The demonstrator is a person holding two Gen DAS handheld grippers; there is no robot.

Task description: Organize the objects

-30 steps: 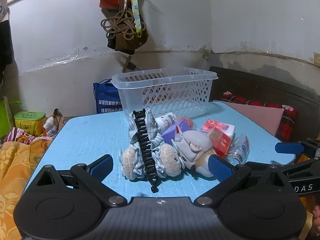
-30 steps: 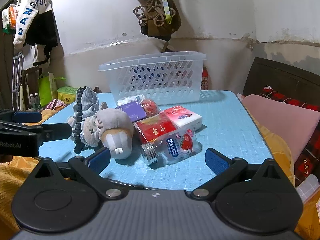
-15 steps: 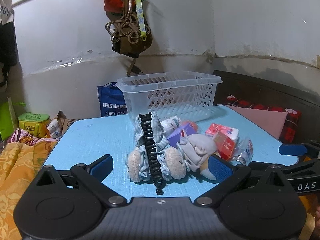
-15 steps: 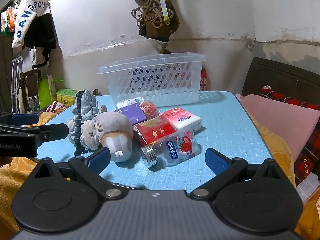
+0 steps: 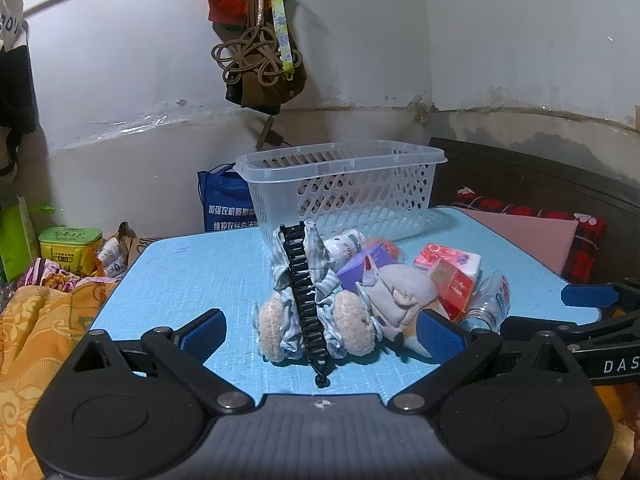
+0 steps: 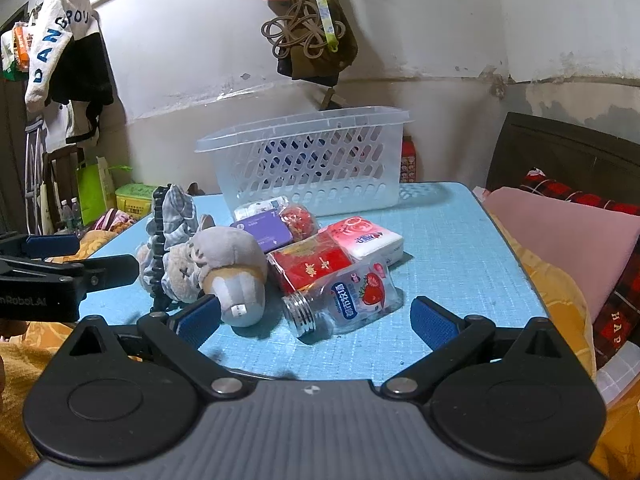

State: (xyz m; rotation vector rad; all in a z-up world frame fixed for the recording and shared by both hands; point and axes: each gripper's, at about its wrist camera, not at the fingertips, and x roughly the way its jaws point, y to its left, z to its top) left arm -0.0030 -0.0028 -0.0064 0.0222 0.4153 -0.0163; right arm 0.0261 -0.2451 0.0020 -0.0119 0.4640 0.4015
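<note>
A clear plastic basket (image 5: 344,188) (image 6: 312,164) stands at the far side of the blue table (image 5: 192,272) (image 6: 452,248). In front of it lies a pile: a black hair claw with striped cloth and plush balls (image 5: 306,300) (image 6: 162,240), a grey plush toy (image 5: 400,296) (image 6: 228,256), a purple box (image 6: 262,230), a red packet (image 6: 310,266), a pink tissue pack (image 6: 366,238) and a clear empty bottle (image 6: 344,300). My left gripper (image 5: 322,334) is open just before the hair claw. My right gripper (image 6: 316,322) is open around the bottle's neck end, touching nothing.
A pink pillow (image 6: 560,240) and plaid cloth (image 6: 616,304) lie right of the table. Orange bedding (image 5: 36,328), a green tin (image 5: 70,242) and a blue bag (image 5: 224,208) sit to the left. Bags hang on the wall (image 5: 260,60).
Both grippers have eased a little closer to the pile and tilted slightly upward. Nothing on the table has moved.
</note>
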